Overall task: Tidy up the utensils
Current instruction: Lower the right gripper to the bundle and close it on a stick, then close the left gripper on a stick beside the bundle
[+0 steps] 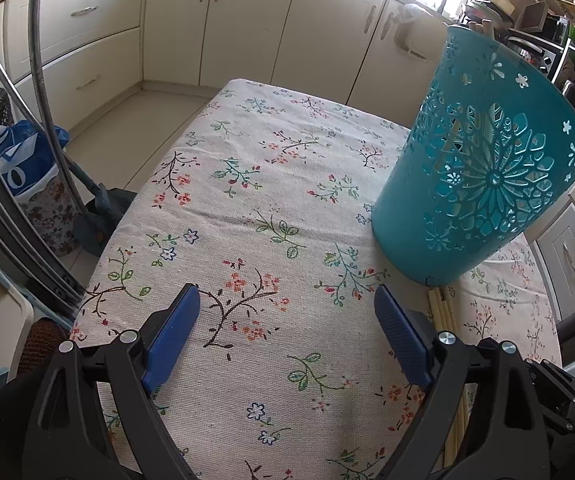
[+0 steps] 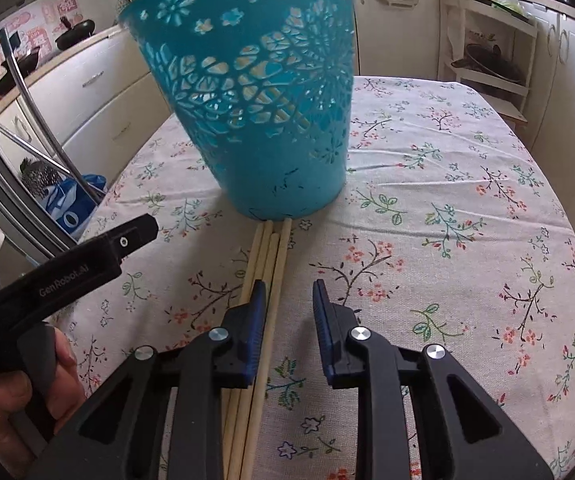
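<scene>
A teal cut-out holder [image 1: 483, 160] stands on the floral tablecloth [image 1: 255, 184], with pale sticks visible inside through its holes. In the right wrist view the holder [image 2: 259, 92] is straight ahead. Several wooden chopsticks [image 2: 265, 264] lie on the cloth with their tips touching its base. My right gripper [image 2: 289, 292] is open just above them, the left finger [image 2: 255, 312] over the bundle. My left gripper [image 1: 287, 300] is open and empty over bare cloth, left of the holder. The chopsticks [image 1: 441, 308] show beside its right finger.
The left hand-held gripper body [image 2: 67, 268] sits at the left of the right wrist view. Cream kitchen cabinets [image 1: 215, 24] surround the table. A blue bag [image 1: 23, 160] and metal tubes [image 1: 43, 80] stand left of the table. A white shelf rack [image 2: 487, 52] stands far right.
</scene>
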`<state>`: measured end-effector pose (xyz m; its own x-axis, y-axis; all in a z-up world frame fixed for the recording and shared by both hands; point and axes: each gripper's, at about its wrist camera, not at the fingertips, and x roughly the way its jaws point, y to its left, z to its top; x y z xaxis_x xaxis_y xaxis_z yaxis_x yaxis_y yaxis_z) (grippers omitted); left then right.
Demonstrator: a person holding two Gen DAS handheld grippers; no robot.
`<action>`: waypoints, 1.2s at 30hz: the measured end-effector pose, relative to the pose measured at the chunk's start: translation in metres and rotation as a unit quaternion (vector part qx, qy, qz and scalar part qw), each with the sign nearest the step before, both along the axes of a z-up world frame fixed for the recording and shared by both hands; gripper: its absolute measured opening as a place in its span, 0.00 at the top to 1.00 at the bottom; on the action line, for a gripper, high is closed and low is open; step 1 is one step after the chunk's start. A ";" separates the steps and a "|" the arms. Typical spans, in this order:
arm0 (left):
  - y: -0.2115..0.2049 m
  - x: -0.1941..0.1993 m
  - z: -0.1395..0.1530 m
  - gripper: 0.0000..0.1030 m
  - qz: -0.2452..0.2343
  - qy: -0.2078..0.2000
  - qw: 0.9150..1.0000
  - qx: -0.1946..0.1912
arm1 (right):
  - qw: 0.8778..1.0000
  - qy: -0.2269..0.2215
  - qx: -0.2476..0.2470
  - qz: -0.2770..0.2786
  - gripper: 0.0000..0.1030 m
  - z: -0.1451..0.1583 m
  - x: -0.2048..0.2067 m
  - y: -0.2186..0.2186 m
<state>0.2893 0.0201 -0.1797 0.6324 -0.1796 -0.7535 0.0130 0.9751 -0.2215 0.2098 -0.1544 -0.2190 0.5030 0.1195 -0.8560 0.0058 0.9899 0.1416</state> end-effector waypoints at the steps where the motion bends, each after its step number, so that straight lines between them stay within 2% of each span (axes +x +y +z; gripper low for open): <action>1: 0.000 0.000 0.000 0.18 0.000 0.000 1.000 0.000 | 1.000 0.000 -0.005 -0.002 0.76 0.000 0.000 0.001; 7: 0.000 0.001 0.000 0.17 0.000 0.001 1.000 0.000 | 1.000 0.004 -0.023 0.011 0.80 -0.001 -0.003 0.001; 11: -0.001 0.000 -0.001 0.17 0.000 0.000 1.000 -0.001 | 1.000 0.006 -0.024 0.019 0.91 -0.001 -0.008 -0.001; 14: -0.004 0.000 -0.001 0.17 -0.014 0.001 1.000 0.001 | 1.000 0.008 -0.019 0.021 0.93 0.000 -0.017 -0.008; 18: -0.031 -0.009 0.001 0.17 -0.088 0.007 0.996 0.021 | 1.000 0.010 -0.002 0.017 0.94 0.002 -0.030 -0.021; 22: -0.054 -0.019 0.001 0.16 -0.128 0.019 0.991 0.022 | 1.000 0.007 0.016 0.008 0.94 0.002 -0.037 -0.030; 25: -0.069 -0.024 -0.002 0.16 -0.142 0.021 0.988 0.052 | 1.000 0.004 0.030 0.005 0.94 0.001 -0.038 -0.034; 36: -0.084 -0.026 -0.008 0.16 -0.150 0.030 0.984 0.095 | 0.998 -0.004 0.061 0.000 0.94 -0.001 -0.039 -0.042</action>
<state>0.2632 -0.0637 -0.1877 0.5259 -0.2037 -0.8258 0.2990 0.9532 -0.0448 0.1711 -0.1968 -0.2201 0.5102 0.2226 -0.8307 0.0039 0.9653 0.2610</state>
